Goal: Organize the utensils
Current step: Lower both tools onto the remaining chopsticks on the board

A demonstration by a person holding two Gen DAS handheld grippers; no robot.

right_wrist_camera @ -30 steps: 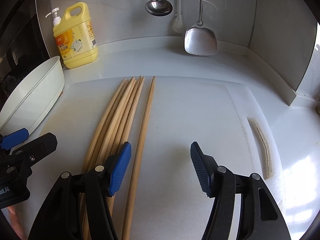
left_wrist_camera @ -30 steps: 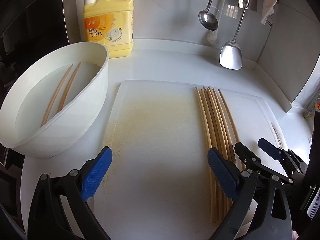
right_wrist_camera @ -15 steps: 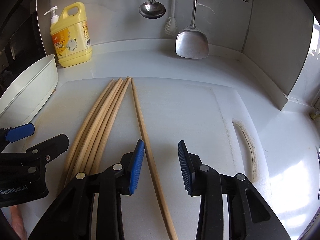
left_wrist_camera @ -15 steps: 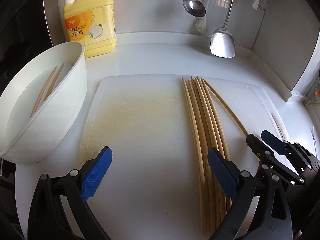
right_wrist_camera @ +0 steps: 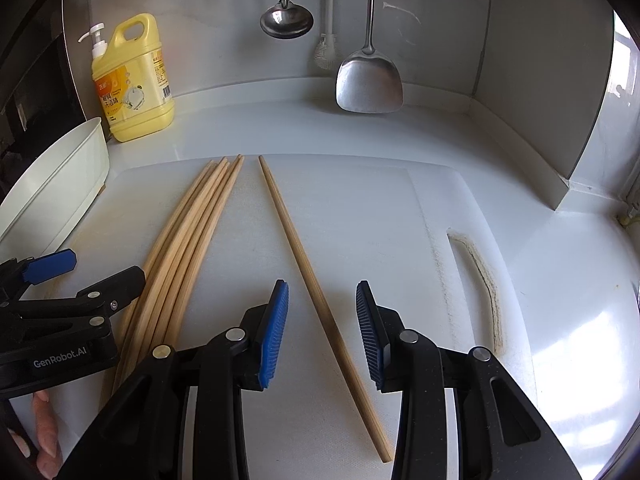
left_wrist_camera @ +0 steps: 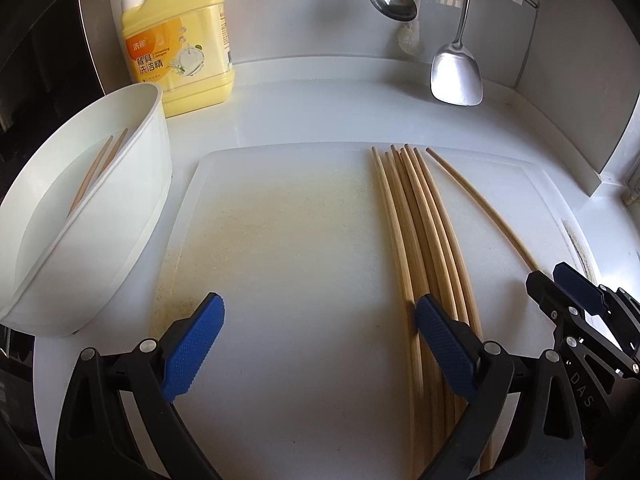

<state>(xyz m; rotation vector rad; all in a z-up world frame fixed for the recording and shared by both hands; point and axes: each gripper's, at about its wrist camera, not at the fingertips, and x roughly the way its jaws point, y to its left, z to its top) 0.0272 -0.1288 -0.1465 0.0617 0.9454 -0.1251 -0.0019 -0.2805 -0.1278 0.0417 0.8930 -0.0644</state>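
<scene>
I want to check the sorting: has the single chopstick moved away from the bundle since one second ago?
Yes. The single chopstick swung right, away from the bundle, toward the cutting board's handle slot.

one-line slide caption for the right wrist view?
Right gripper open, fingers straddling a lone chopstick on the cutting board, apart from the bundle.

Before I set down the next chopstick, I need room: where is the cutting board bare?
Bare: the cutting board's left half, between the white basin and the chopstick bundle, and the strip right of the single chopstick, up to the handle slot. Crowded: around the bundle.
</scene>
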